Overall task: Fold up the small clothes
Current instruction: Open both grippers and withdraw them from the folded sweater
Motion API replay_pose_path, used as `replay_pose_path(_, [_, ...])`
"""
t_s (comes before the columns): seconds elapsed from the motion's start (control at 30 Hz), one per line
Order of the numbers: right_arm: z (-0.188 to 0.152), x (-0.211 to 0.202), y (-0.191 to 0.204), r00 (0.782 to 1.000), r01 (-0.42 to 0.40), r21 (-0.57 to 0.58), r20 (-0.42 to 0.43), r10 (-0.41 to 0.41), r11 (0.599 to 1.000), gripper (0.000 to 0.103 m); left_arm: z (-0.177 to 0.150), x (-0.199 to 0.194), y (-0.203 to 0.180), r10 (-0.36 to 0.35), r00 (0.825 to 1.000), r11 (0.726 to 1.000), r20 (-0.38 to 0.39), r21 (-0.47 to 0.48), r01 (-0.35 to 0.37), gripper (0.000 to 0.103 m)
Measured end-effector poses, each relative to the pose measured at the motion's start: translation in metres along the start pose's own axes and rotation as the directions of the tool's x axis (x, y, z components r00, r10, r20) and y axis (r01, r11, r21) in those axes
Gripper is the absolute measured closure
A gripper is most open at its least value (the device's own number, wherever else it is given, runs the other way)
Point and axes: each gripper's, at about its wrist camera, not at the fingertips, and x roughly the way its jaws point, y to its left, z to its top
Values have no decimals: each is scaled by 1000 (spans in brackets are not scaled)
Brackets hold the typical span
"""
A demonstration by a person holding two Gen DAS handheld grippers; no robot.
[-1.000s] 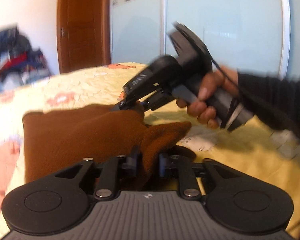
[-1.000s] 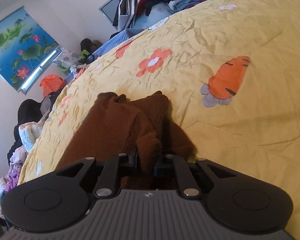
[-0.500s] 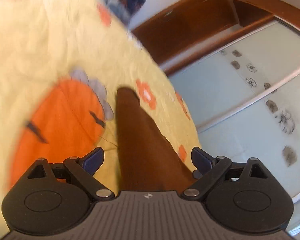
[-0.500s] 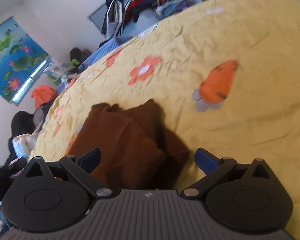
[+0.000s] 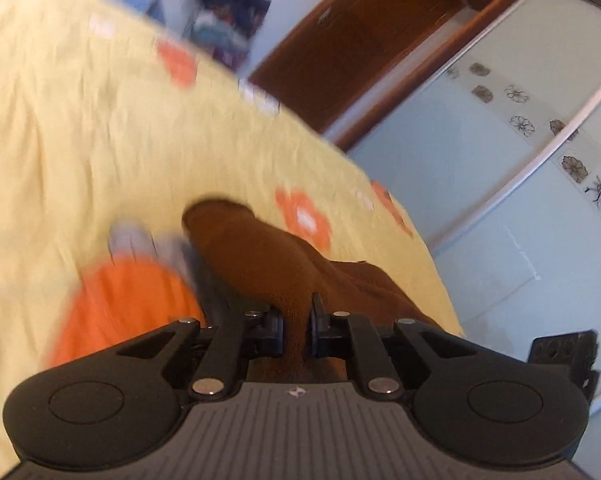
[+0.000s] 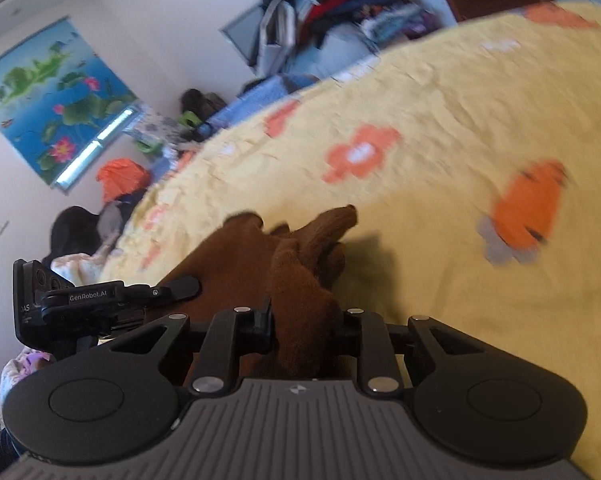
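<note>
A small brown knit garment (image 5: 256, 252) lies bunched on a yellow bedspread (image 5: 80, 140) printed with orange flowers and carrots. My left gripper (image 5: 296, 328) is closing, its jaws pinching a narrow fold of the brown fabric. In the right wrist view the same garment (image 6: 236, 248) is heaped into folds. My right gripper (image 6: 304, 328) is closing too, with a thick bunch of the cloth pressed between its jaws. The black body of the left tool (image 6: 80, 300) sits just to the left of it, over the garment.
The bedspread (image 6: 440, 92) stretches far and right. A pile of clothes (image 6: 332, 12) is stacked beyond the bed, and floor clutter (image 6: 120, 176) lies off its left edge. Pale sliding wardrobe doors (image 5: 520, 160) and a brown wooden door (image 5: 360, 40) stand past the other edge.
Both grippers let go of the brown cloth, opened wide, then closed on it again. The left one rolled and shifted along the garment; the right rose a little.
</note>
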Motion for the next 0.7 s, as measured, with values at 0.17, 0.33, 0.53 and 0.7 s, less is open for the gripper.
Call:
replay_pose_path(0.17, [26, 49, -2, 998, 56, 45, 6, -57, 997, 58, 34, 12, 21, 139, 990, 989, 22, 56, -140, 87])
replay_pose_path(0.33, [0, 34, -2, 999, 39, 109, -9, -38, 993, 43, -21, -43, 24, 200, 974, 963, 110, 160, -216, 77])
replay_pose_path(0.53, [-26, 1, 25, 997, -15, 51, -76, 19, 999, 36, -118, -96, -23, 233, 949, 792, 211, 525, -311, 45])
replay_pose_path(0.7, [-19, 31, 42, 992, -13, 26, -127, 17, 1000, 36, -137, -77, -39, 261, 949, 723, 179, 615, -315, 44])
